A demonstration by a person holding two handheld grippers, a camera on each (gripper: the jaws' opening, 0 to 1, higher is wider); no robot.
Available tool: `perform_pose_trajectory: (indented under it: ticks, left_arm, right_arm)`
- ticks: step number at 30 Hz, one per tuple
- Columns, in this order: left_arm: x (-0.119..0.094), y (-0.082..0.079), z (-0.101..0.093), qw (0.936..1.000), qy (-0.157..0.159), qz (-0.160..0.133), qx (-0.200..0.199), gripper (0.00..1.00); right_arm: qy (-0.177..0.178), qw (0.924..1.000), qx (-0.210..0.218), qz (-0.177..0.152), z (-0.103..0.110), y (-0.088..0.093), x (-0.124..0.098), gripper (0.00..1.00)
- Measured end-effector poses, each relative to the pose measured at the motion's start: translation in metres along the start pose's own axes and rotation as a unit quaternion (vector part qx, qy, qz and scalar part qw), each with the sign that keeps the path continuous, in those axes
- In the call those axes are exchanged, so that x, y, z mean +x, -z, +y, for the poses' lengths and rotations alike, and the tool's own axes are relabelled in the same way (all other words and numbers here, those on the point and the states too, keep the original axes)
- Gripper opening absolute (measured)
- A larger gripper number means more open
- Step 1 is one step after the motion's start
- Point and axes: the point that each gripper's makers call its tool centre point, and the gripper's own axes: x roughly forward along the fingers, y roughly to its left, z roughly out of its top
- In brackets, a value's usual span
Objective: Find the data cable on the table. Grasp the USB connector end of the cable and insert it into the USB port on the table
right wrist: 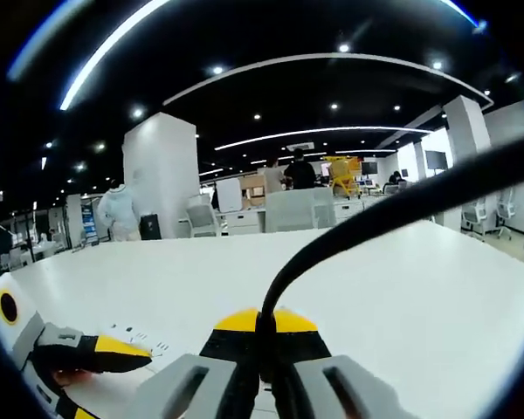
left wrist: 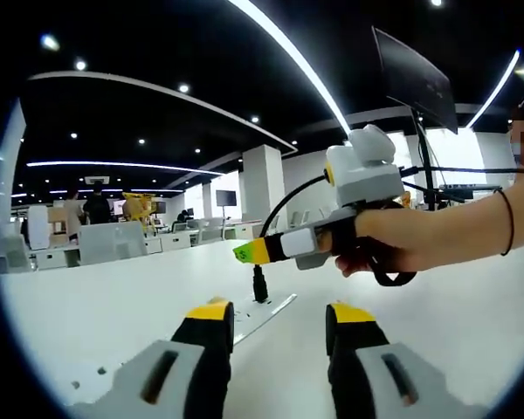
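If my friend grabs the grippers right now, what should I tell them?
Left gripper: open, empty, low over the white table.
Right gripper: shut on the black cable, with the connector pointing down.
The connector tip is at the silver strip on the table. I cannot tell if it is plugged in.
Done: cable found and grasped.
Left: seat the connector in the port, then let go.

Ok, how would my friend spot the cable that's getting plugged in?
Start at the big white table, then find the flat silver metal strip lying on it. A thin black cable points down at that strip, pinched in the green-and-yellow tip of the right gripper; it is the only cord by the strip.
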Motion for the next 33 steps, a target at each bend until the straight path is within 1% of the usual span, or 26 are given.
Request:
perform_pose_trajectory:
  ticks: [1,5,7,12,14,16,23,27,33]
  left_arm:
    - [0.0,0.0,0.0,1.0,0.0,0.0,0.0,0.42]
    - [0.0,0.0,0.0,1.0,0.0,-0.001,-0.001,0.42]
    - [0.0,-0.001,0.0,1.0,-0.001,-0.001,-0.002,0.42]
    - [0.0,-0.001,0.001,1.0,-0.001,-0.001,-0.002,0.42]
    - [0.0,-0.001,0.001,1.0,-0.001,-0.001,-0.002,0.42]
    - [0.0,0.0,0.001,1.0,-0.001,0.0,-0.001,0.42]
    - [0.001,0.0,0.001,1.0,-0.001,0.002,0.001,0.42]
    - [0.001,0.001,0.001,1.0,-0.001,0.004,0.003,0.42]
    - [0.0,0.002,0.001,1.0,-0.002,0.006,0.004,0.42]
  right_arm:
    - [-0.004,0.9998,0.018,-0.004,0.0,0.0,-0.001,0.04]
    - [-0.004,0.9998,0.017,-0.007,0.001,0.001,-0.002,0.04]
    - [-0.005,1.0,0.003,-0.002,0.003,0.0,-0.001,0.04]
    - [-0.009,0.9998,-0.017,0.003,0.01,0.002,0.003,0.04]
    - [-0.004,0.9998,-0.021,0.003,0.008,0.001,0.003,0.04]
    - [-0.002,1.0,-0.009,0.001,0.005,0.001,0.003,0.04]
    - [-0.004,0.9999,0.012,-0.009,0.004,0.001,0.001,0.04]
    - [-0.002,0.9999,0.006,-0.008,0.005,0.002,0.001,0.04]
    - [0.0,0.9998,0.012,-0.014,0.003,0.001,0.003,0.04]
